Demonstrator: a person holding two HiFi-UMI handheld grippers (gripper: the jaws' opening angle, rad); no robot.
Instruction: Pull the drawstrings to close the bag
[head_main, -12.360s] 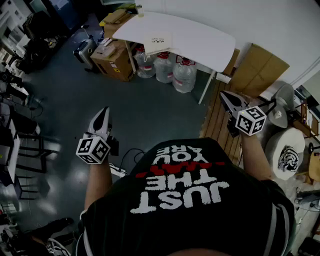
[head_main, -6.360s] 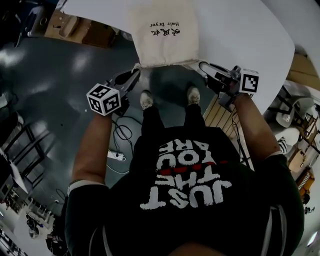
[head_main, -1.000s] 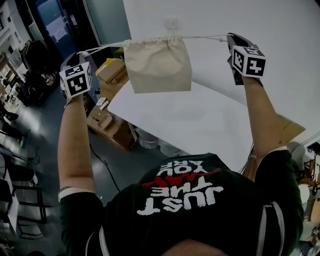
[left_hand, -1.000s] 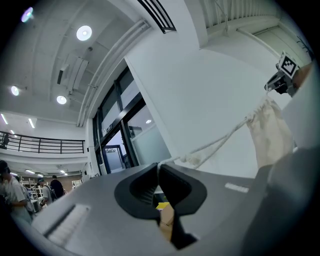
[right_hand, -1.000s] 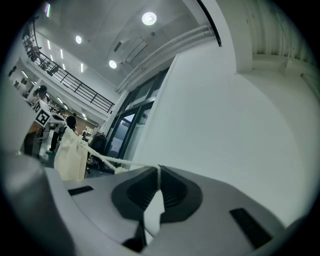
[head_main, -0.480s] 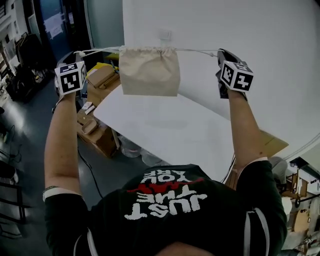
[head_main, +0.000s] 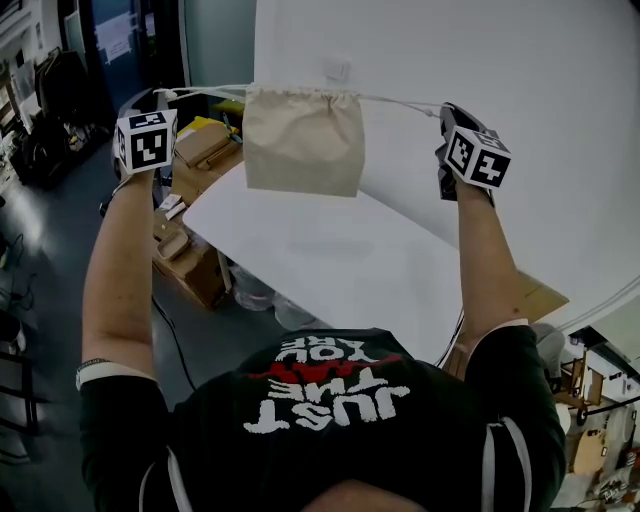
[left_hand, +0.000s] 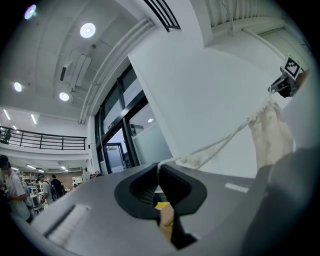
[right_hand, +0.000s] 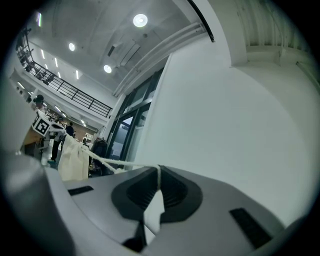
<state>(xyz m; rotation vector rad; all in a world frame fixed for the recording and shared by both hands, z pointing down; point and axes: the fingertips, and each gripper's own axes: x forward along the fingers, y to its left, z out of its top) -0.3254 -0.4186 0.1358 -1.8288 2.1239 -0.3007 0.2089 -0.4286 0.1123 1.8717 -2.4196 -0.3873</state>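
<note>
Two-handedly holds cream bag (head_main: 303, 140) above tabletop (head_main: 330, 260), puckered mouth pointing up, body hanging flat; pinches taut, level drawstrings (head_main: 400, 101) in closed jaws of left gripper (left_hand: 159, 167) and right gripper (right_hand: 159, 172).

Seen from the head, the left gripper (left_hand: 158, 168) hid its jaws behind its own marker cube (head_main: 146, 140); the table (head_main: 330, 250) ran under the person's shirt (head_main: 330, 420) (an arm (head_main: 115, 270) cut across the boxes (head_main: 190, 272)). Distant people (left_hand: 9, 192) were too small to make out.
</note>
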